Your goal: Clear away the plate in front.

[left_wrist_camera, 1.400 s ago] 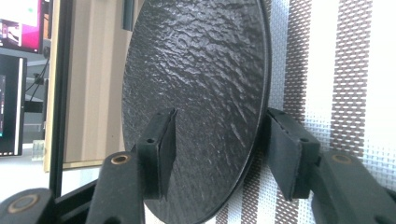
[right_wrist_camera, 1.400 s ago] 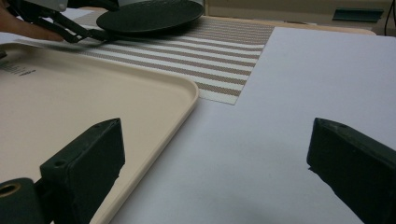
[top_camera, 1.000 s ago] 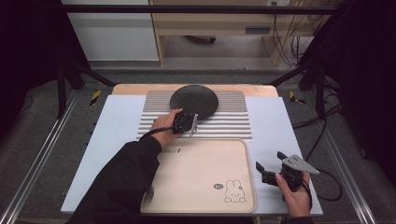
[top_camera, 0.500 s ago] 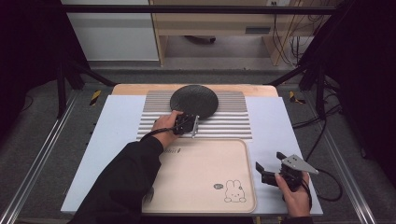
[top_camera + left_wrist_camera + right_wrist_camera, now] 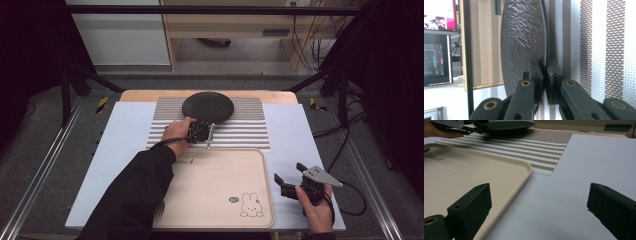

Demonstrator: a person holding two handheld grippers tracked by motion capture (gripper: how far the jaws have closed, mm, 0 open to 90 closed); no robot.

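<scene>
A round black textured plate [image 5: 208,106] lies on the striped mat [image 5: 240,131] at the back of the table. My left gripper [image 5: 197,125] reaches it from the near side, turned on its side. In the left gripper view the pads [image 5: 536,72] pinch the rim of the plate [image 5: 524,42], the gripper [image 5: 545,68] having just been closing on it. My right gripper [image 5: 289,174] rests low on the white table top at the near right, its jaws wide apart with nothing between them [image 5: 537,205].
A beige tray [image 5: 220,185] with a rabbit print lies at the near middle, its corner [image 5: 524,170] just left of the right gripper. White table top [image 5: 594,160] stretches to the right of the mat. Dark frame posts stand at both back corners.
The left hand has barely shifted at the plate's near rim. The right hand and its gripper have stayed where they were.
</scene>
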